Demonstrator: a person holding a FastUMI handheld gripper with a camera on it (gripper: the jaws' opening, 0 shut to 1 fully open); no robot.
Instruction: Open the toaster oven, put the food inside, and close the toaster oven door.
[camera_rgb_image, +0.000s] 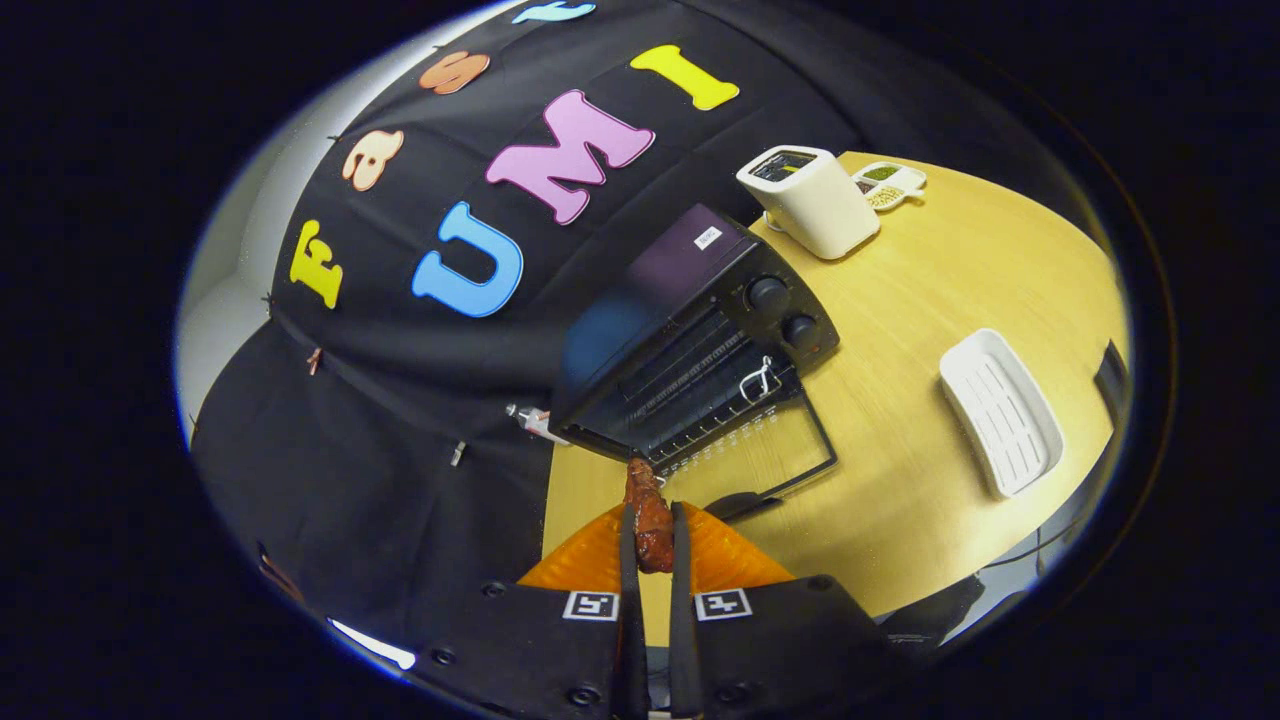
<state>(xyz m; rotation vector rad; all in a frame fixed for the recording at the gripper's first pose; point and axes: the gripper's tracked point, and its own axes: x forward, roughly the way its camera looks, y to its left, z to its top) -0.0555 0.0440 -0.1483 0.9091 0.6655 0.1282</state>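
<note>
Tool (652, 540) fingers pinched food (649, 520), just short of the toaster oven (690, 340), whose door (775, 455) lay flat open; bare bench (900, 420) separated it from a white tray (1000, 410).

**Inspector:** Overall illumination?

**Assistant:** Even and fairly bright from overhead. The pale wooden tabletop (930, 300) is well lit, with a soft sheen toward its far side.

**Inspector:** Shadows?

**Assistant:** Short and soft. A dark patch lies under the black toaster oven's open glass door (760, 455). The white plastic pop-up toaster (810, 200) casts little shade.

**Inspector:** Glare?

**Assistant:** A bluish reflection sits on the black metal toaster oven (690, 330) top. A bright white rim shows behind the cloth wall.

**Inspector:** Sharpness and distortion?

**Assistant:** The centre is crisp. Strong fisheye bending curves the table edge, and the white ribbed plastic tray (1000, 410) is stretched. The gripper (652, 540), closed on the reddish-brown piece of food (648, 515), appears slightly soft.
</note>
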